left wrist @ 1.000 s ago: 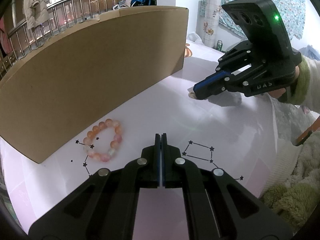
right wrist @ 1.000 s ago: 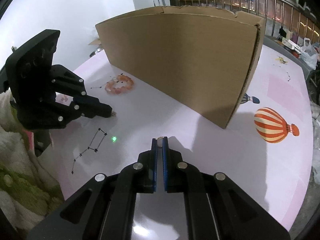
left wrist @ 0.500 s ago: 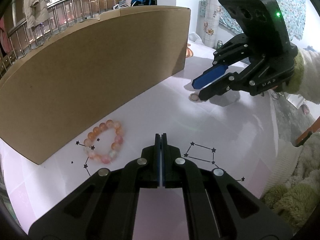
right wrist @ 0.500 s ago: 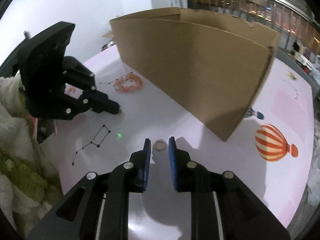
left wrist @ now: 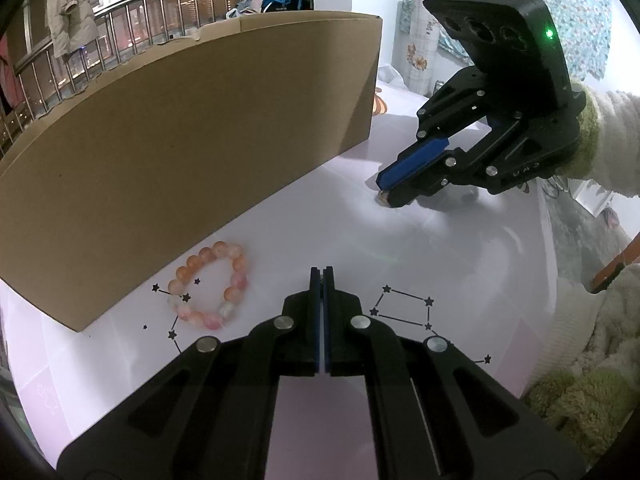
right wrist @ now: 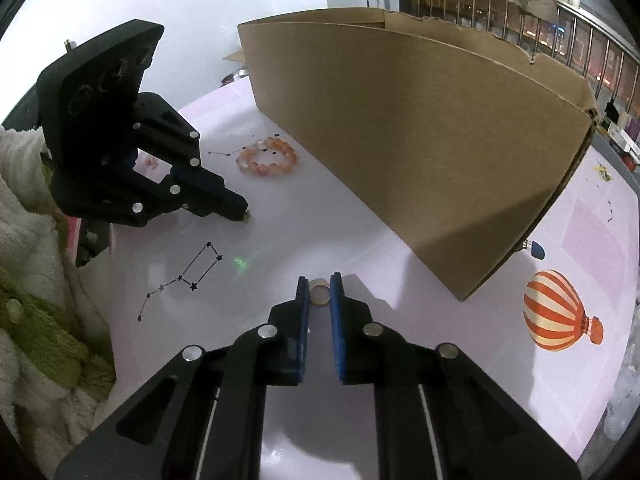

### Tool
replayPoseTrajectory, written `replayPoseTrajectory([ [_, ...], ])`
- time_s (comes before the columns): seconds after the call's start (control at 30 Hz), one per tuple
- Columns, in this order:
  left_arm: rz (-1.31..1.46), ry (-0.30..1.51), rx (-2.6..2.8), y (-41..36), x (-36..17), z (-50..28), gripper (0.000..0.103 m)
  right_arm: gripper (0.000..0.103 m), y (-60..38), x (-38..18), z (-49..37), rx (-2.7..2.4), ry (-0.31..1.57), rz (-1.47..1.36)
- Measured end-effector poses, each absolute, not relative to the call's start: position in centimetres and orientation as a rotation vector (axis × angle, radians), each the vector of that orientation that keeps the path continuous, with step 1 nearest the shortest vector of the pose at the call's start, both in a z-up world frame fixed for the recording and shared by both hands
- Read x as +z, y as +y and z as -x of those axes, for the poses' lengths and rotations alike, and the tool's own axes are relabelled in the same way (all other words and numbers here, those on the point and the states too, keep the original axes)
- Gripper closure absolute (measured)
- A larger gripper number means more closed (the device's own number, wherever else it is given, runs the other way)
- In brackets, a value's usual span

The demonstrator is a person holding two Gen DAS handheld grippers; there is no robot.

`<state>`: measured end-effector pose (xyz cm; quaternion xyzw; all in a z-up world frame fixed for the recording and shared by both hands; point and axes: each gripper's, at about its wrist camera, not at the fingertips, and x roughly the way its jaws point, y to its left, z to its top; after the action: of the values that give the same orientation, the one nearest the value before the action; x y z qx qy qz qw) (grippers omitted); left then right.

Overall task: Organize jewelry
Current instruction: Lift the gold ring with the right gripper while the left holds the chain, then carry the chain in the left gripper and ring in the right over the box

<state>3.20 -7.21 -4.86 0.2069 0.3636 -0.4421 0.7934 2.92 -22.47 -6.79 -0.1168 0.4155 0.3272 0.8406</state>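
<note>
Ring (right wrist: pixel 319 294): lies flat on the surface (right wrist: pixel 360 240), between the right gripper (right wrist: pixel 319 293) fingers, which have just been closing.
Left gripper (left wrist: pixel 322 280): fingers shut, empty; bracelet (left wrist: pixel 210 285) just beside.

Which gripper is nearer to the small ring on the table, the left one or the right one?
The right. The ring lies between the fingers of the right gripper, which have just been closing. The left gripper is shut and apart from it, near the bracelet.
</note>
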Motion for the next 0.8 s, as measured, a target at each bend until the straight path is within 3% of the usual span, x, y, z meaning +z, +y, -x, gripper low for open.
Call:
replayPoseTrajectory([
  [0.43,-0.435,0.766,-0.961,-6.8,-4.4,-2.9,0.103,0.092,-23.2,-6.0,-2.0,0.641,0.854,0.177],
  [0.8,-0.434,0.647,-0.974,-4.9,3.0,-2.3,0.103,0.092,-23.9,1.8,-0.1,0.617,0.701,0.146],
])
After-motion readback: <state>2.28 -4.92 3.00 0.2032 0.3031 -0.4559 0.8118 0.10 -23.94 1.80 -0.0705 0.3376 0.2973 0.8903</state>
